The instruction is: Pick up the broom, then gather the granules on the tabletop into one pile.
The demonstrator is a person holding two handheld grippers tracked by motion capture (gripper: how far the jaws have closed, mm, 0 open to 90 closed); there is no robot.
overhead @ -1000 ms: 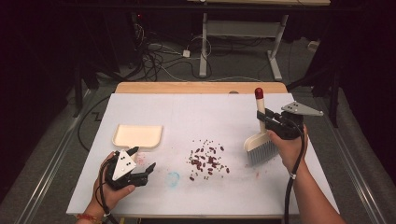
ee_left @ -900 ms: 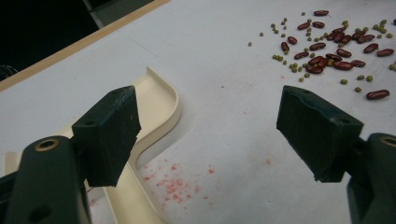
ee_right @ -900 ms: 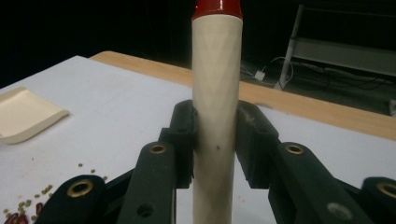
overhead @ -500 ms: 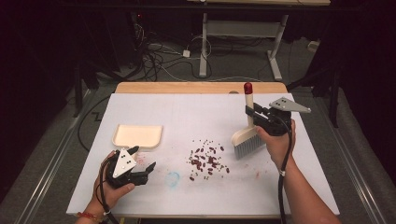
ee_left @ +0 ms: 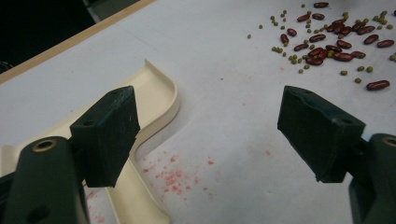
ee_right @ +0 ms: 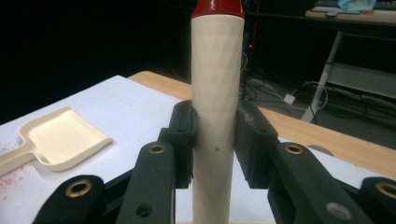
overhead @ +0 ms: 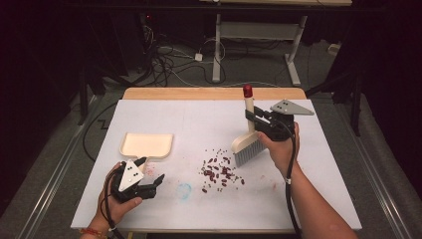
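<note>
My right gripper (overhead: 253, 117) is shut on the cream handle of a hand brush (overhead: 248, 142) with a red tip; the handle (ee_right: 215, 107) stands upright between the jaws. The brush's bristles hang just right of a scatter of red beans and small green ones (overhead: 219, 170) in the middle of the white mat. A cream dustpan (overhead: 147, 145) lies at the left, its handle toward me. My left gripper (overhead: 152, 173) is open just in front of the dustpan; its jaws straddle the curved dustpan rim (ee_left: 161, 107) and bare mat, with the beans (ee_left: 327, 42) beyond.
The white mat (overhead: 199, 119) covers a wooden table (overhead: 214, 93). Pink stains (ee_left: 175, 179) and a blue smear (overhead: 184, 189) mark the mat near the left gripper. Cables and a desk frame (overhead: 259, 45) stand on the dark floor behind the table.
The right gripper has carried the brush leftward and a little toward me, bringing the bristles close to the bean scatter. The left gripper has stayed put.
</note>
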